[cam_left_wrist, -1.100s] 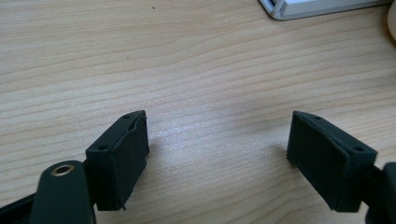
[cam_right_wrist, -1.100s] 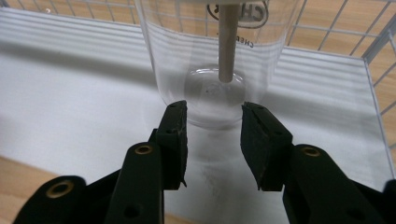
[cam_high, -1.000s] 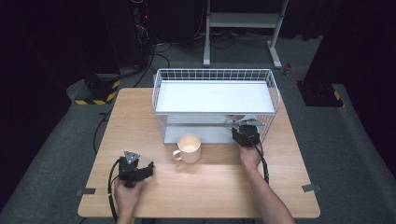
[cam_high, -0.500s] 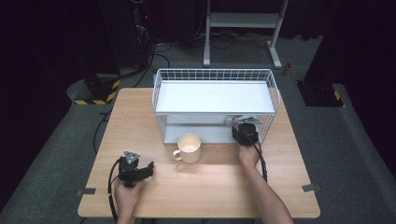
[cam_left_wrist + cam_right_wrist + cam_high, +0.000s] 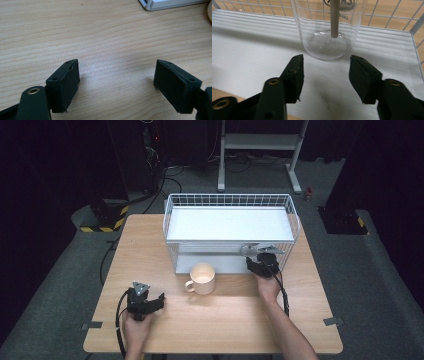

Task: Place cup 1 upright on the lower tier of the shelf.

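Glass beaker [image 5: 328, 27] cut off by the top edge in the right gripper view: rim out of frame, printed lettering only partly readable. The stick [image 5: 335, 17] standing in it is cropped at the top too. From the high view the wire rack's [image 5: 292, 215] upper shelf hides the beaker, and the right gripper [image 5: 263, 261] has its jaws tucked under that shelf. In the left gripper view, mug [image 5: 210, 10] is just a sliver at the right edge.

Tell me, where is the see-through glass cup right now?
The glass cup stands on the white lower shelf of the wire rack, just beyond the right gripper's open jaws.
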{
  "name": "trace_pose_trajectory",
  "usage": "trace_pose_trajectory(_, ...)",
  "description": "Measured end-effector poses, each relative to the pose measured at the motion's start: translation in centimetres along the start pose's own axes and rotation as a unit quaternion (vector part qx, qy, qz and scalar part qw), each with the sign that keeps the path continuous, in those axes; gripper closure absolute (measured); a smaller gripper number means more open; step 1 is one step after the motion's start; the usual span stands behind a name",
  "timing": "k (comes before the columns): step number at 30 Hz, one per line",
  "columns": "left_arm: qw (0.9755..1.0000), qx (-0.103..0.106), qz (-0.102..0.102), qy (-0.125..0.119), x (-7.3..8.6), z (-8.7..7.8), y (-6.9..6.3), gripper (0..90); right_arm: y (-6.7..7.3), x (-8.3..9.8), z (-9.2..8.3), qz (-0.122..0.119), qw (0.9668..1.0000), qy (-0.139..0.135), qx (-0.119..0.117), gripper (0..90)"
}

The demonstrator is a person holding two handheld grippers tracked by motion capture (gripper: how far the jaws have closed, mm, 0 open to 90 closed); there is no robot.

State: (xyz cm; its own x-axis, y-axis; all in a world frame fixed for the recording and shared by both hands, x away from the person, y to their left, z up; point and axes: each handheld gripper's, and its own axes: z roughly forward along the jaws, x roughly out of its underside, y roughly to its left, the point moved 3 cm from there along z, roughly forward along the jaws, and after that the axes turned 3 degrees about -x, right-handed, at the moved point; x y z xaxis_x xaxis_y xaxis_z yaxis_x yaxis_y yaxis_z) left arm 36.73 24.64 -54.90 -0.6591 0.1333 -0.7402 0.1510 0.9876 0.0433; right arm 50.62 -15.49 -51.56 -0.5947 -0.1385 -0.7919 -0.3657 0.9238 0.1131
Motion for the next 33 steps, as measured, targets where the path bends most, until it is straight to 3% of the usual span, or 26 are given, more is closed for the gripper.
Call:
trace_pose_trajectory(7,1.0,0.0,0.0,0.0,0.0,0.0,0.0,20.8,-0.2,0.4,-1.3,-0.018,0.9997,0.001,-0.014,38.4)
trace_pose_trajectory(11,1.0,0.0,0.0,0.0,0.0,0.0,0.0,20.8,-0.4,0.7,-1.9,-0.021,0.9993,-0.005,-0.03,37.8)
trace_pose_trajectory(33,1.0,0.0,0.001,0.0,0.0,0.0,0.0,20.8,-1.0,1.0,-5.8,-0.034,0.9964,-0.029,-0.072,34.1)
